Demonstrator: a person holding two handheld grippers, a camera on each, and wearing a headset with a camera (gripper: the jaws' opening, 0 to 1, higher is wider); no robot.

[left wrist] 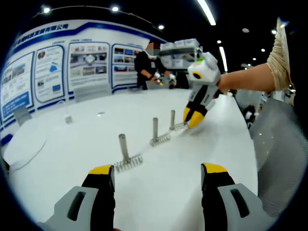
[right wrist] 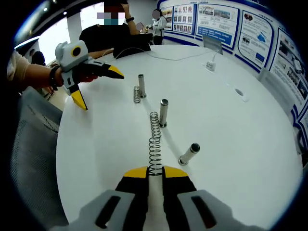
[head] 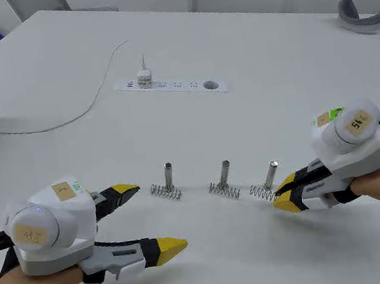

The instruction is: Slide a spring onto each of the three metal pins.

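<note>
Left gripper (left wrist: 156, 175) jaws spread wide, low over white table (left wrist: 231, 149). Near pin (left wrist: 124, 147), middle pin (left wrist: 155, 130), far pin (left wrist: 172, 119) upright in a receding row; near spring (left wrist: 129, 163) and middle spring (left wrist: 161, 139) flat at their bases. Right gripper (left wrist: 192, 119) tips pinched on far spring (left wrist: 179, 126).

Worktop (head: 249, 57): white, smooth, matt with a faint sheen, no grain.

Left pin (head: 168, 175), middle pin (head: 225, 172), right pin (head: 271, 172): bare grey metal, satin finish, brighter on the top faces.

Left spring (head: 165, 191), middle spring (head: 224, 190), right spring (head: 261, 192): thin bright metal wire, small glints along the coils.

Left claw (head: 159, 215), right claw (head: 279, 197): yellow tips in smooth, slightly glossy plastic. Black matt plastic behind. White satin plastic housings carrying tan paper labels (head: 63, 190).

12 o'clock: power strip (head: 171, 86), white smooth plastic.

10 o'clock: cable (head: 68, 121), thin, white, smooth sheath.

Left gripper view, 2 o'clock: sleeve (left wrist: 280, 53), beige knitted cloth, coarse open texture.
</note>
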